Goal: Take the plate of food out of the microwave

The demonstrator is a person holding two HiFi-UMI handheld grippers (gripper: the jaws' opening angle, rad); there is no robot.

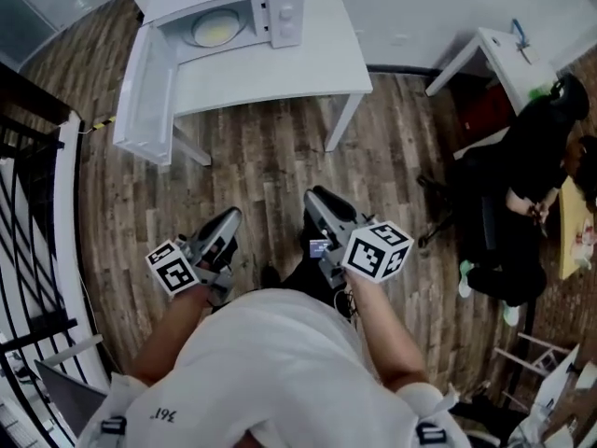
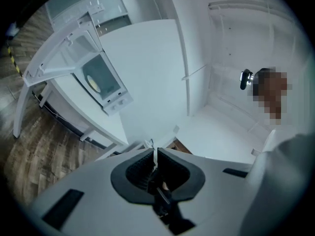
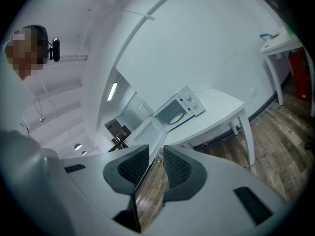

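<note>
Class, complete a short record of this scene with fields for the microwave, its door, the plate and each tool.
microwave: on the white table
door: swung open
plate: inside the microwave, untouched
left tool: shut, empty
right tool: open, empty
tools' place: over the wooden floor, short of the table

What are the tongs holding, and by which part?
Nothing is held. The left tongs are shut and empty; the right tongs are open with nothing between them. The plate sits inside the open microwave, untouched.
</note>
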